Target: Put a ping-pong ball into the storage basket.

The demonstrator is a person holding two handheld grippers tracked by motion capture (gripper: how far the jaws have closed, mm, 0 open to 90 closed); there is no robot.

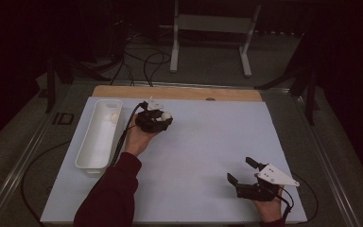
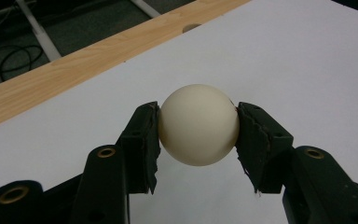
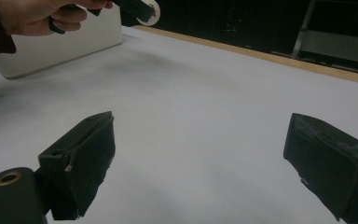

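The right hand (image 1: 270,207) is seen at the near edge of the table (image 1: 208,156), low and close to the person, with the right gripper (image 1: 242,171) pointed away and toward the left. Its jaws are spread wide, and nothing is held or touched between them; in the right gripper view only bare white table surface is seen in the gap.

Farther off and well apart to that gripper's left, the left arm is stretched forward in a dark red sleeve (image 1: 111,194), and the left hand (image 1: 138,138) is wrapped around the left gripper (image 2: 198,125) from below. A cream ball (image 2: 198,124) is clamped between this gripper's two black pads (image 2: 144,140), which are pressed against its two opposite sides. The ball is held clear above the white surface, at the very tips of the jaws; in the high view it is seen as a pale spot at the gripper's far right end.

Just beside the left gripper, on its left, a long white bin (image 1: 97,135) is laid lengthwise on the table. A second ball (image 1: 114,117) is seen inside it, at the far end. Beyond the gripped ball, the wooden table edge (image 2: 74,70) is crossed by the view, and dark floor with cables (image 1: 142,64) lies past it.
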